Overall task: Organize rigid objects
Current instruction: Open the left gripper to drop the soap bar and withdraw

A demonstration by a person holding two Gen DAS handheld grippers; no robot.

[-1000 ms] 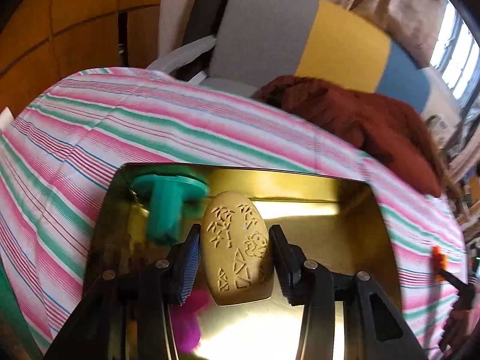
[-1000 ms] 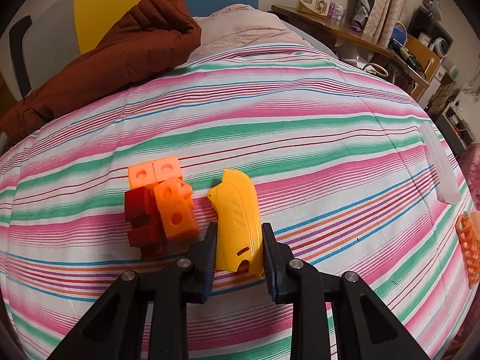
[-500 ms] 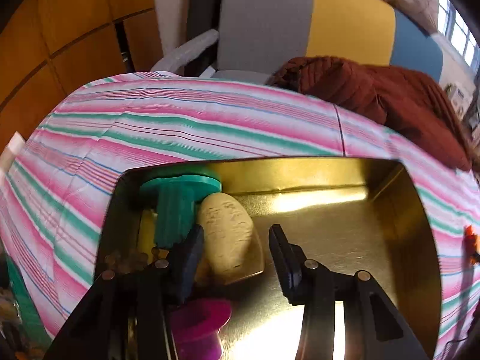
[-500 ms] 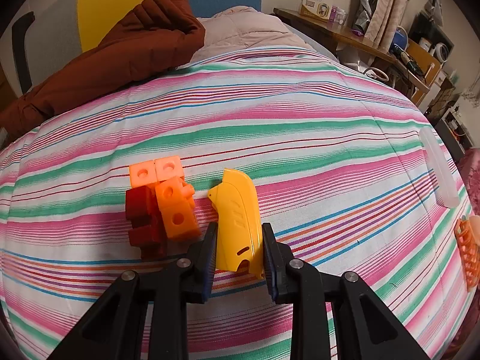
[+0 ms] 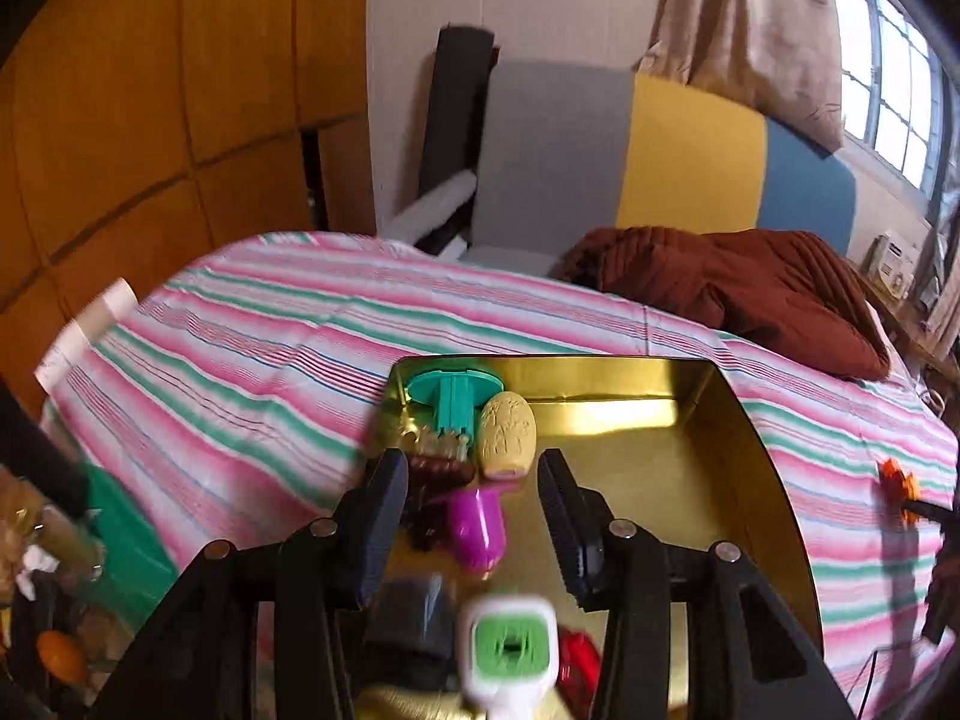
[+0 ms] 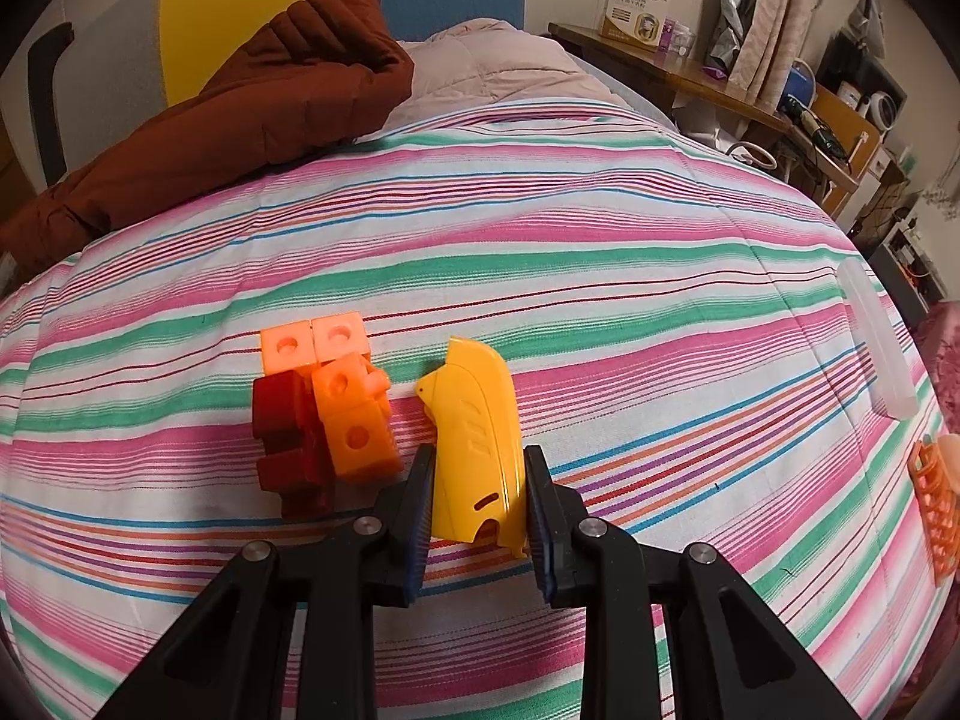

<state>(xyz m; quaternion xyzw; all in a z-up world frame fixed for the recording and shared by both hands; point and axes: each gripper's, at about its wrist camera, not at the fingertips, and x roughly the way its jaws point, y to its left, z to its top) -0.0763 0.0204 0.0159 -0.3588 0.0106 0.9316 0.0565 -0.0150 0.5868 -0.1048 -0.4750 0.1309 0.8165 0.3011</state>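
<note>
My left gripper (image 5: 473,480) is open and empty, held above the near part of a gold metal tray (image 5: 672,420) on the striped bedspread. In the tray's far left corner a beige embossed oval (image 5: 507,435) lies beside a teal plastic piece (image 5: 453,396). Nearer me lie a magenta piece (image 5: 477,531), a black block (image 5: 408,615) and a white-and-green piece (image 5: 510,645). My right gripper (image 6: 477,480) is shut on a yellow plastic shell (image 6: 477,420) resting on the bedspread. A cluster of orange cubes (image 6: 345,396) and dark red cubes (image 6: 288,438) sits just left of it.
A brown jacket (image 6: 252,102) lies at the head of the bed by the grey, yellow and blue headboard (image 5: 690,162). An orange basket (image 6: 936,504) and a clear tube (image 6: 882,348) lie near the right edge. A cluttered desk (image 6: 720,72) stands beyond.
The left gripper let go of the beige oval, which now lies in the tray beside the teal piece, and drew back and upward. The right gripper kept still on the yellow shell.
</note>
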